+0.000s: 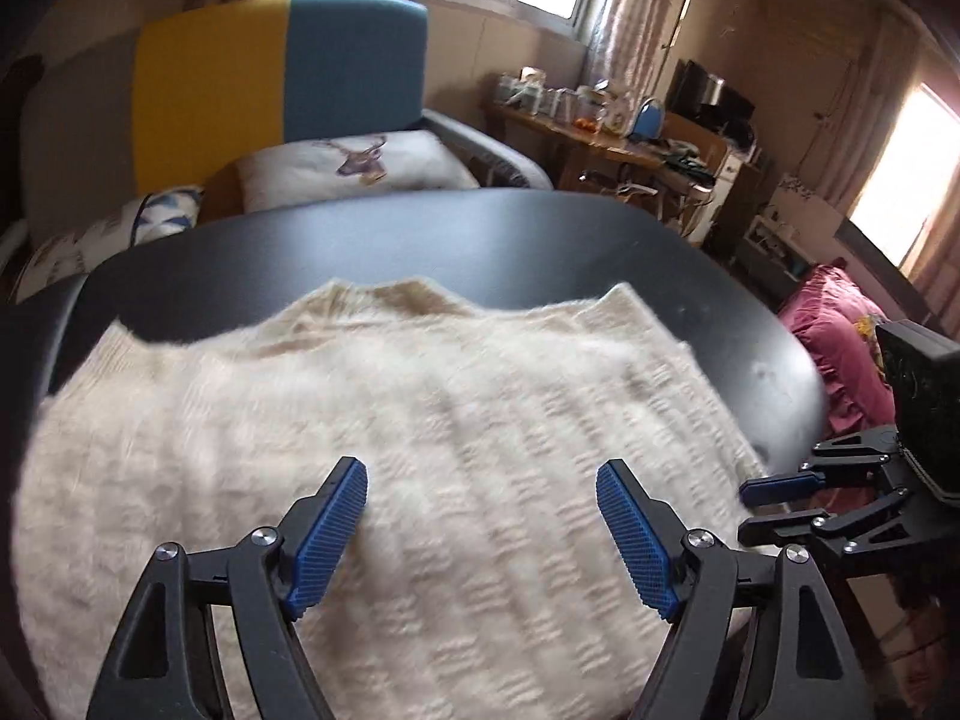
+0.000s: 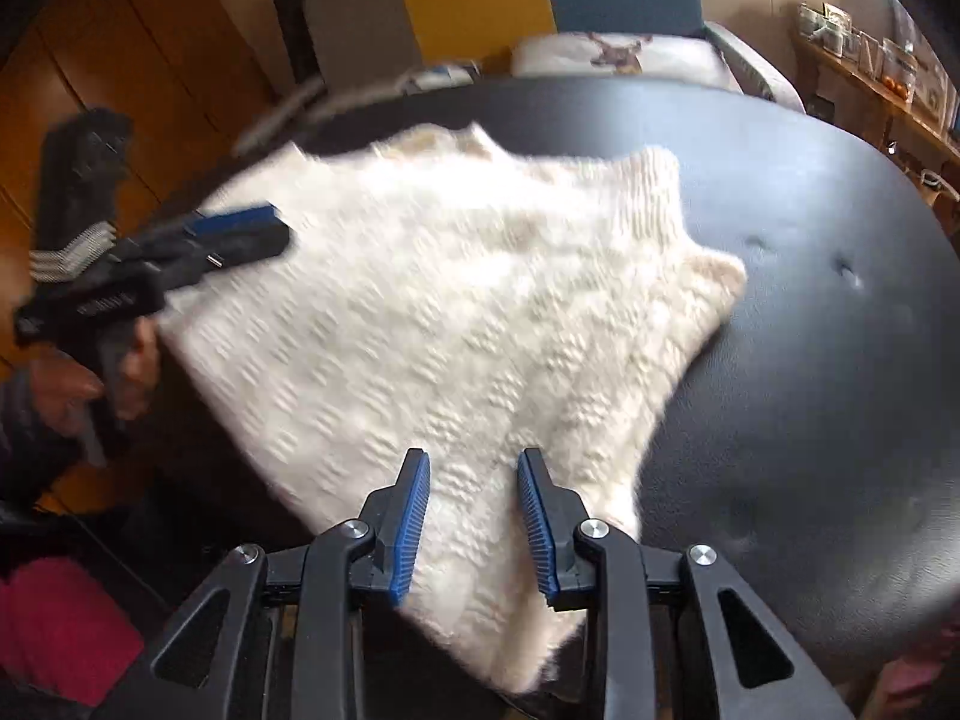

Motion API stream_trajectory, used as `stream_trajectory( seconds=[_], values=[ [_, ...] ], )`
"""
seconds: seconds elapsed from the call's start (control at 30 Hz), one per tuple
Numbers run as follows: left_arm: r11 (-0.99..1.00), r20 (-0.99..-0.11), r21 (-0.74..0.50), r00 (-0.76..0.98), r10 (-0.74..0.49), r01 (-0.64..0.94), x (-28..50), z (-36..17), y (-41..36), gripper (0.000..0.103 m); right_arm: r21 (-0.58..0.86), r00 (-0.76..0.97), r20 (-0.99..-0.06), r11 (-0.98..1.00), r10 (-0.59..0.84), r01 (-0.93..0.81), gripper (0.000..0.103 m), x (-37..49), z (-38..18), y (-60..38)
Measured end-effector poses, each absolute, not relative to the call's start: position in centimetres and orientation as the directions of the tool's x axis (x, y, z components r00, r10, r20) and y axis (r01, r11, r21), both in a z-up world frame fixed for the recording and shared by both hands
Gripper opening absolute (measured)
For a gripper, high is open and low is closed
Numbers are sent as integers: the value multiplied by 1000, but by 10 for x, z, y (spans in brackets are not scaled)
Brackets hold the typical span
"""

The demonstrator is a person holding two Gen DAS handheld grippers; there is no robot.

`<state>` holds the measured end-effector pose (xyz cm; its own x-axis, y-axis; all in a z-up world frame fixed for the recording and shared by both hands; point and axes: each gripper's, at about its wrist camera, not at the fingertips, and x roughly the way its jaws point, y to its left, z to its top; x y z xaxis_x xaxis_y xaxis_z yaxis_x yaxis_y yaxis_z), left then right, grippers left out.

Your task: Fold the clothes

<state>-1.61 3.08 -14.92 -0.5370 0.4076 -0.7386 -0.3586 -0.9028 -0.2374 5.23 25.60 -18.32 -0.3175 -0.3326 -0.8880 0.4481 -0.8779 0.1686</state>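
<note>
A cream knitted sweater (image 1: 372,432) is seen spread on the black tabletop (image 1: 456,234), its neckline turned toward the far edge and its lower part hanging over the near edge in the right wrist view.

The left tool (image 1: 482,534) is held above the knit with its blue pads (image 1: 333,531) spread wide apart; nothing is gripped between them, and whether the tips touch the fabric cannot be told from its own camera. In the right wrist view the same tool (image 2: 273,234) is seen blurred over the left side of the sweater (image 2: 456,312), with a hand (image 2: 90,384) wrapped around its handle.

The right tool (image 2: 474,519) is set at the sweater's near corner, its ribbed blue pads (image 2: 411,525) parted by a moderate gap. Knit fabric is seen lying in the gap, yet the pads are not pressed onto it, so no pinch is shown. From the left wrist view this tool (image 1: 750,510) is seen side-on at the right edge of the tabletop, beside the garment's edge.

Behind the tabletop a yellow and blue chair back (image 1: 282,72) and a deer-print cushion (image 1: 354,162) are visible.
</note>
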Motion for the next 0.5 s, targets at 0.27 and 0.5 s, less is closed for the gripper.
stream_trajectory(
  seconds=[0.27, 0.5],
  values=[
    [-856, -665, -360, -541, 515, -371, 17, -150, 13, 79, -27, -390, -912, -930, -128, 367, 28, 30, -174, 268],
    [-871, -609, -430, -637, 473, -235, 52, -127, -115, 79, 92, -469, -834, -911, -292, 402, 30, 21, -141, 213]
  ],
)
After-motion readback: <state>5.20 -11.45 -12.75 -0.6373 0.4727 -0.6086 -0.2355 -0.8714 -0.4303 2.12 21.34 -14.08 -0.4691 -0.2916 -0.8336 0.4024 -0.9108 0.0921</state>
